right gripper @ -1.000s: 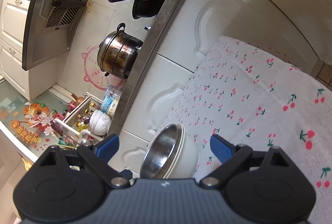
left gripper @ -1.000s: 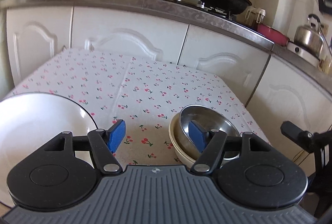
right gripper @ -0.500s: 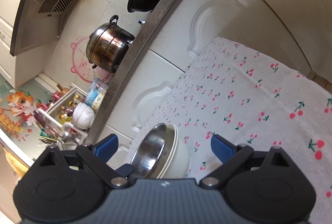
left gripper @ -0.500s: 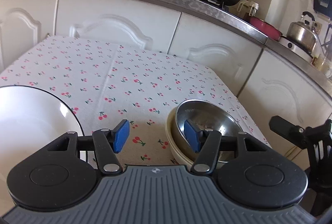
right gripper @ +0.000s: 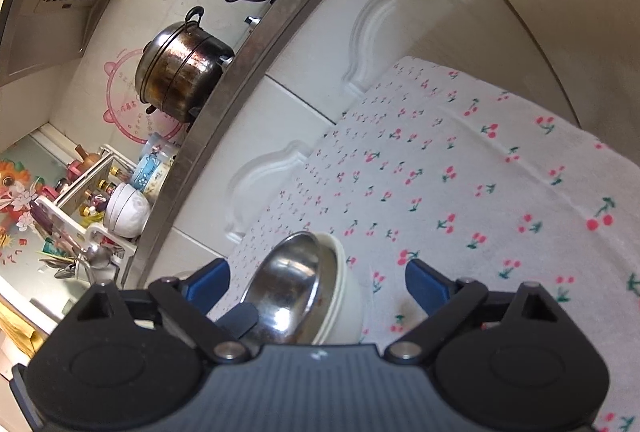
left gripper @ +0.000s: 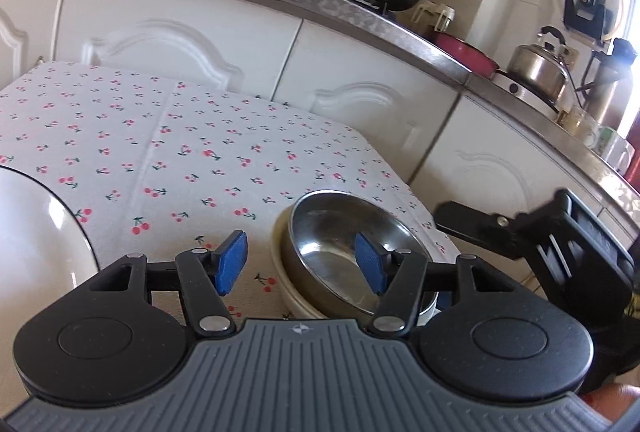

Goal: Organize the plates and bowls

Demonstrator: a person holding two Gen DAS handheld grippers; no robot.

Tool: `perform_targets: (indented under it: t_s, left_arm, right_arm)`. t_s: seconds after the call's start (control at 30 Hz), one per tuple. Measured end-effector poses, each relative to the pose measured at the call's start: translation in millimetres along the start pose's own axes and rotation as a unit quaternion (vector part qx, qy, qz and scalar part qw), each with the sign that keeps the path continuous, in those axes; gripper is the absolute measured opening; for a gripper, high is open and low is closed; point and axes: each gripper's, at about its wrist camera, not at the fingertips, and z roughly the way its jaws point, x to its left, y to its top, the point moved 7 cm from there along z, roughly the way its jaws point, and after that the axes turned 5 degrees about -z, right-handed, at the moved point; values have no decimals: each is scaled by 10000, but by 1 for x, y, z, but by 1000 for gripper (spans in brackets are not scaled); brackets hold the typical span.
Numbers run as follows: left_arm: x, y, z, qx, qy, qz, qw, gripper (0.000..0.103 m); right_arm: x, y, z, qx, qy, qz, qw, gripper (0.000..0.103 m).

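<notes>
Left wrist: I'm holding the left gripper [left gripper: 299, 266] part-open, jaws just narrowed, straddling the near-left rim of the steel bowl [left gripper: 344, 252], which sits nested in the cream bowl [left gripper: 290, 292]; nothing pinched. White plate [left gripper: 36, 244] lying left on the tabletop [left gripper: 240, 136].

Right wrist: I'm keeping the right gripper [right gripper: 316, 282] wide around both bowls, empty, likely to steady them.

White tablecloth [left gripper: 240, 136] dotted with little red cherries on green stems. Shiny silver steel bowl [left gripper: 340, 244] sits in a cream bowl [left gripper: 292, 296], next to a glossy white plate [left gripper: 36, 240] with a thin dark rim. Tongs: black with blue pads [left gripper: 230, 262].
</notes>
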Motion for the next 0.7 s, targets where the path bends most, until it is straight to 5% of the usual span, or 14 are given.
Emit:
perform_targets:
  t_s: [0.27,0.7]
  left_arm:
    - [1,-11,16,355,-317,-109,9988,68]
    - [2,-12,14,264,-323,-165,9990,50]
  right_arm:
    - [9,-1,15,94,-120,-69,9999,93]
    - [12,-13,25,135,-196,-8,9997,91]
